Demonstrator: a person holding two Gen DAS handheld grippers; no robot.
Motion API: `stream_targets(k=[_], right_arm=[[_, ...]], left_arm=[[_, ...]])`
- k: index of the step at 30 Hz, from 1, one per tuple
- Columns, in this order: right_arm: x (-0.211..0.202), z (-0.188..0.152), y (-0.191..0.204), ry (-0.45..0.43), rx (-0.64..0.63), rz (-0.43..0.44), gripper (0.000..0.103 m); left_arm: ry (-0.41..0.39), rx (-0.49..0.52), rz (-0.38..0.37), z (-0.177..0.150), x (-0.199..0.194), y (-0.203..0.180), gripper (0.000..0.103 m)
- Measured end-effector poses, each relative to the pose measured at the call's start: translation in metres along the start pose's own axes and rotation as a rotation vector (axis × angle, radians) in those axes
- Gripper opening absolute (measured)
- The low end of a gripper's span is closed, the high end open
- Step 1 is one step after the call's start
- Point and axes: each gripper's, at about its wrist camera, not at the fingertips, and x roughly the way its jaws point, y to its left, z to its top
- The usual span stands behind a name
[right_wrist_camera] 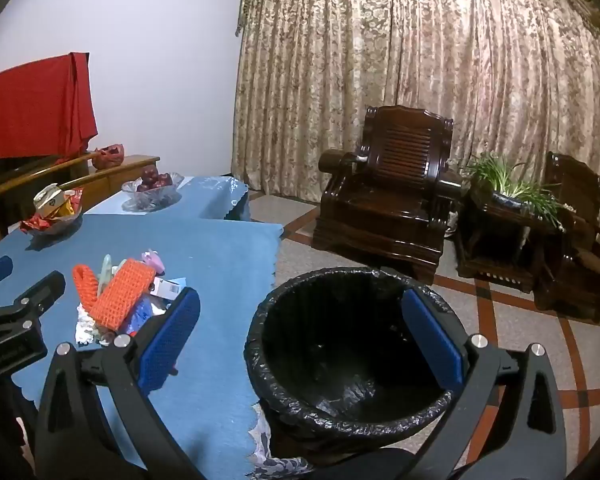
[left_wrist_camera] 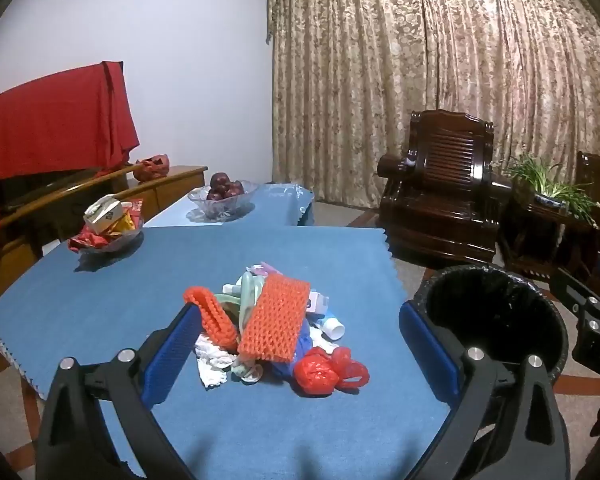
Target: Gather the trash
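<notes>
A heap of trash lies on the blue tablecloth (left_wrist_camera: 100, 300): two orange foam nets (left_wrist_camera: 274, 322), crumpled white paper (left_wrist_camera: 212, 364), a red plastic bag (left_wrist_camera: 324, 370), a small white tube (left_wrist_camera: 334, 326) and pale green bits. My left gripper (left_wrist_camera: 300, 356) is open, its blue pads straddling the heap without touching it. A black-lined trash bin (right_wrist_camera: 352, 364) stands on the floor beside the table's right edge. My right gripper (right_wrist_camera: 300, 344) hangs open above the bin with nothing between its fingers. The heap (right_wrist_camera: 120, 304) also shows at the left of the right wrist view.
Two glass bowls sit further back: one with snack packets (left_wrist_camera: 108, 224), one with dark red fruit (left_wrist_camera: 224, 194). A wooden sideboard with a red cloth (left_wrist_camera: 52, 132) lines the left wall. Dark wooden armchairs (right_wrist_camera: 392, 196) and a potted plant (right_wrist_camera: 508, 188) stand before the curtain.
</notes>
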Motion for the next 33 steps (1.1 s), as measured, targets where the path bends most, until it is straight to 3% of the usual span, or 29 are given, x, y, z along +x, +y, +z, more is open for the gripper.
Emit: stream_targets(k=[33], right_arm=[[0.0004,0.001,0.0003,-0.006,0.003,0.001,0.098]], left_arm=[[-0.009,-0.002,0.0,0.0,-0.0008,-0.0002,0.097]])
